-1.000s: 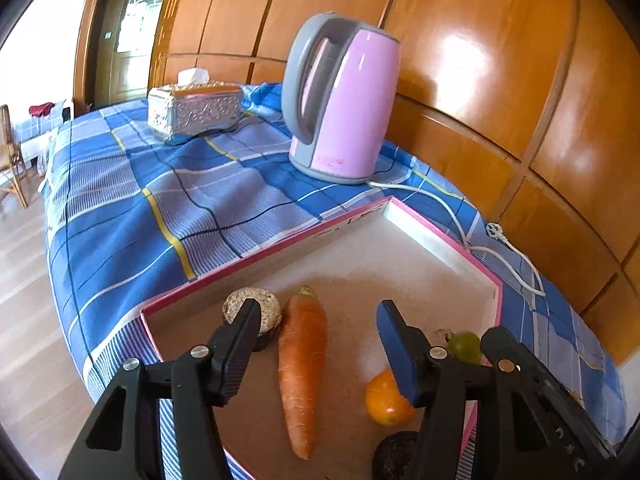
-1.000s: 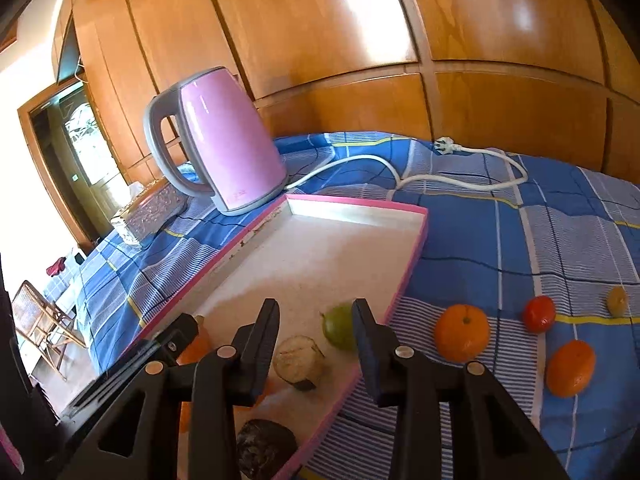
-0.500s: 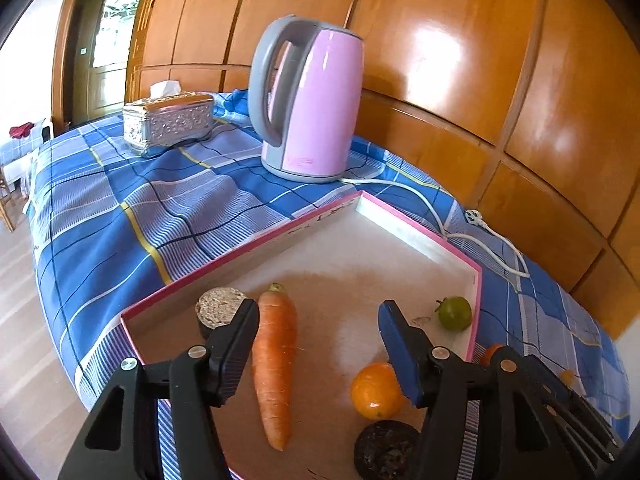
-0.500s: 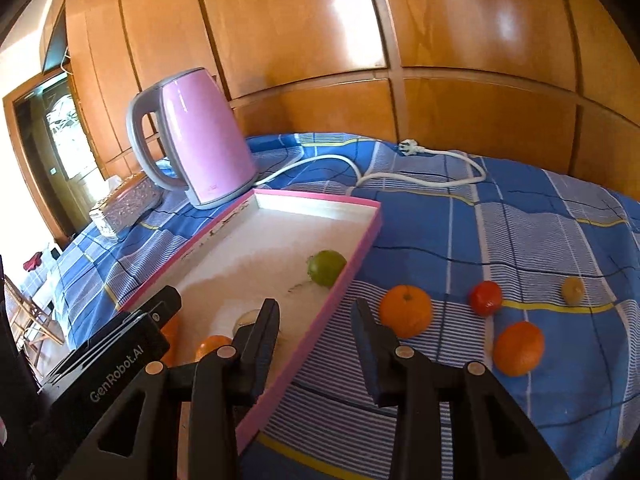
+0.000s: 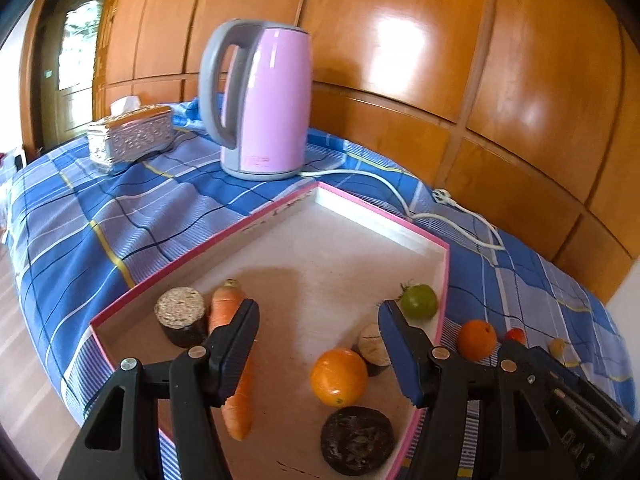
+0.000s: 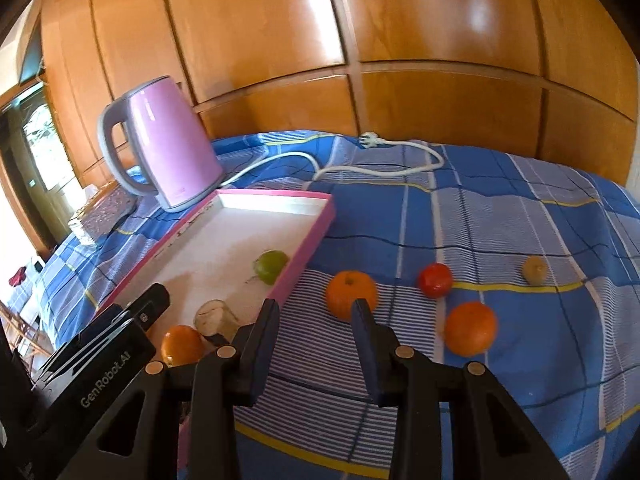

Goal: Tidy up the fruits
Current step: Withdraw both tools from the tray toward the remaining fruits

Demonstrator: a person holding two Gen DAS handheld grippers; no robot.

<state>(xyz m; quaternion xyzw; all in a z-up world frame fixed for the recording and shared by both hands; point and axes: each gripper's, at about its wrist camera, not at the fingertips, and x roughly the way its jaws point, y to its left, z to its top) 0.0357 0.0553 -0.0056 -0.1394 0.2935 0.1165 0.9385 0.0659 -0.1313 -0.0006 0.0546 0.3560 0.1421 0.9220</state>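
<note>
Your left gripper (image 5: 318, 322) hangs over the near end of the tray (image 5: 444, 276) with its jaws wide and nothing between them. Inside the tray, the carrot (image 5: 234, 364) lies along the left side, partly under your left finger, with a cut brown-skinned chunk (image 5: 180, 316) just beside its top. An orange (image 5: 339, 376) sits near the tray's right wall, a pale cut piece (image 5: 370, 344) touching it from behind and a dark round fruit (image 5: 357, 440) in front of it at the tray's near edge. A green fruit (image 5: 419, 301) rests farther in, close against the right wall.

Your right gripper (image 6: 314, 320) is outside the tray, just beyond its right wall, above the cloth (image 6: 520, 220); its jaws are moderately open and empty. Straight ahead of them, near the wall, is a second orange (image 6: 351, 294). Farther from the tray lie a red fruit (image 6: 435, 279), a third orange (image 6: 471, 328) and, farthest out, a small yellowish fruit (image 6: 535, 270), all apart from each other.

Behind the tray's far corner stands the kettle (image 6: 168, 144), its cord (image 6: 380, 168) trailing across the cloth.
</note>
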